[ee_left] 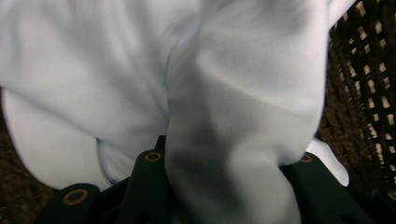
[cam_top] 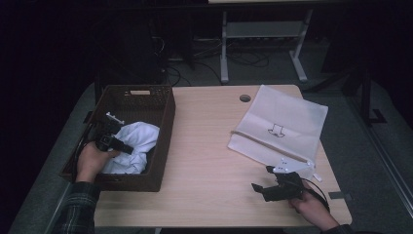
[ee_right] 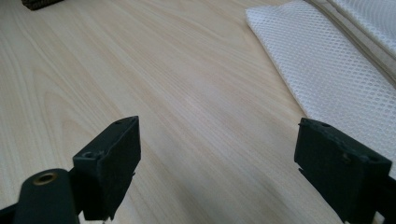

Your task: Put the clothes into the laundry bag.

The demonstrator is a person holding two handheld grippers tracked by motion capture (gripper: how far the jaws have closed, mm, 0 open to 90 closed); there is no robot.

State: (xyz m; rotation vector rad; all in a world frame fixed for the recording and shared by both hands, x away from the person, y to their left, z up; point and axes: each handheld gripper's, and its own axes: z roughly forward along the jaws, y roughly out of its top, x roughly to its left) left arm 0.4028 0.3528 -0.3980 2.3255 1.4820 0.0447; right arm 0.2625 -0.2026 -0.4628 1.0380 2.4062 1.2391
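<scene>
Your right tool sat low over the worktop at the near right edge, jaws wide apart with nothing between them, bare wood under them in the right gripper view. Just past it lay the mesh bag, flat on the worktop. Your left tool was in the basket at the left edge, jaws clamped on a bunched fold of the white cloth; the rest of the cloth lay heaped in the basket. Basket and bag were well apart.
</scene>
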